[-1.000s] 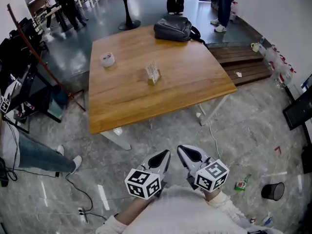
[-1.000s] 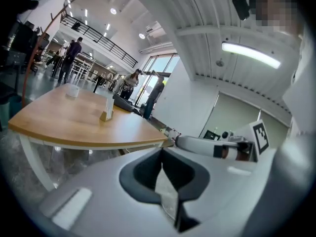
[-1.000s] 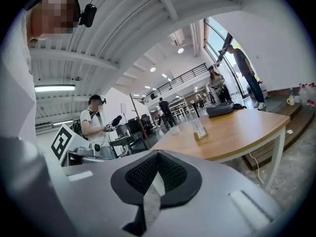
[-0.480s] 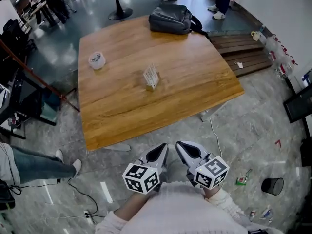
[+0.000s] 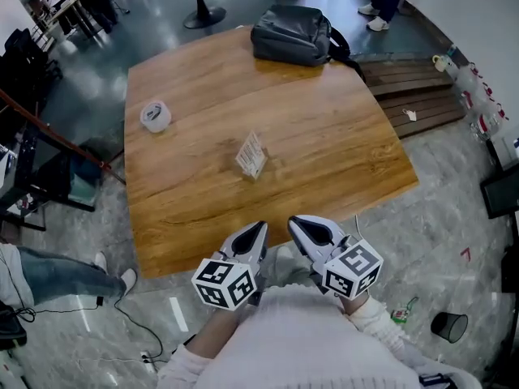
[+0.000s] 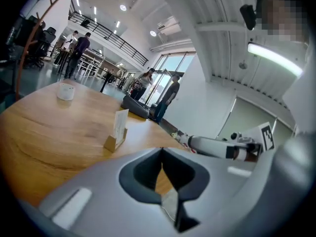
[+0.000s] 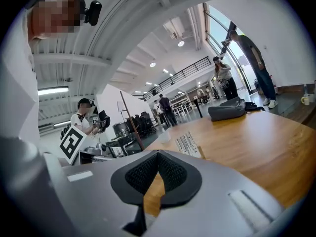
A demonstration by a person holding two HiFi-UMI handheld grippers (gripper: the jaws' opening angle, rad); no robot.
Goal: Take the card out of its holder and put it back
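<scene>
Your left gripper (image 5: 259, 229) and right gripper (image 5: 293, 224), both clenched empty, lie well short of the card (image 5: 251, 151) in its holder (image 5: 255, 171).

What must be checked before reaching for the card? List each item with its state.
1. Card upright in its holder: ok.
2. Nothing crowding the holder: ok; the tape roll and bag lie well away.
3. Left gripper empty: ok, jaws together on nothing.
4. Right gripper empty: ok, jaws together on nothing.
5. Jaws open for a grasp: not ok, both shut.
6. Grippers close to the card: not ok, both hang at the near edge of the table.
</scene>
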